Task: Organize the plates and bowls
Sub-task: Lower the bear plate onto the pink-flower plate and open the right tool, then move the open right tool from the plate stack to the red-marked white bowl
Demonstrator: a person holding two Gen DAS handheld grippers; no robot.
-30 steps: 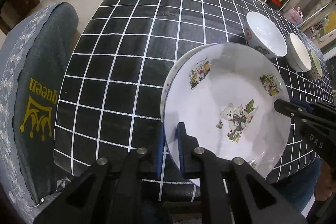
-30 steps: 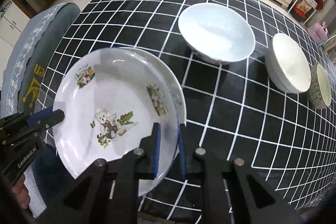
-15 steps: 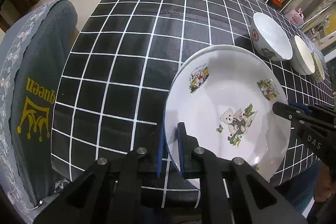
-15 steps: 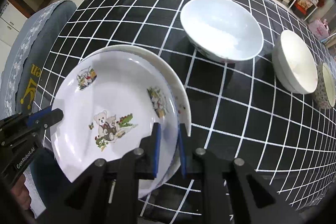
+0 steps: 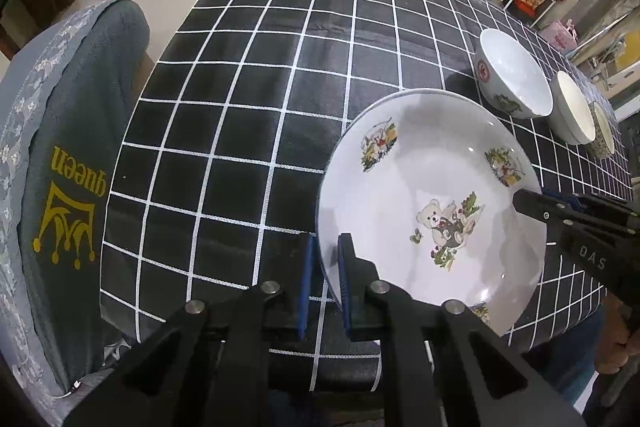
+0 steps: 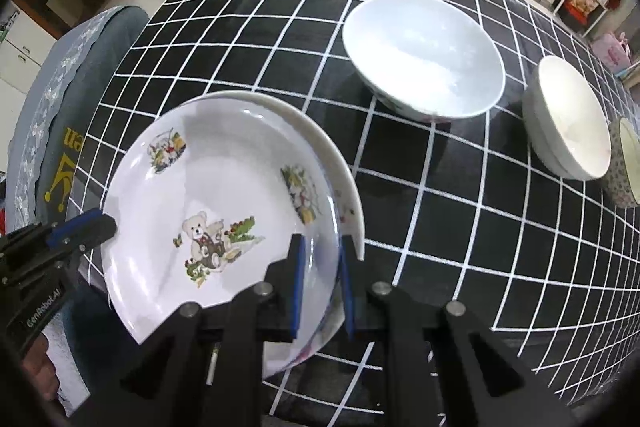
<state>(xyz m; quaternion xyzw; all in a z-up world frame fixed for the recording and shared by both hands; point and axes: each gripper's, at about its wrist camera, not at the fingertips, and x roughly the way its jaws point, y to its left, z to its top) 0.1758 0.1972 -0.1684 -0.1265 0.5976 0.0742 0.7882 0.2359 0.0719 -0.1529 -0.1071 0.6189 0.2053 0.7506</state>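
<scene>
– Plates?
– White round teddy-bear-print plate point(image 6: 208, 195) sits atop a plain white plate point(image 6: 347, 187), whose rim shows at its 2 o'clock.
– Bowls?
– Upright, in a row toward 2 o'clock: large white bowl point(image 6: 424, 55), cream bowl point(image 6: 570, 117), floral-patterned bowl point(image 6: 624, 163).

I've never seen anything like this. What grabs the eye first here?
A white plate with a teddy bear picture, pinched at opposite rims by the left claw and the right claw, over a second plate near the table's front edge. Behind it, three bowls line up on the black checked tablecloth; the big white bowl is nearest.
</scene>
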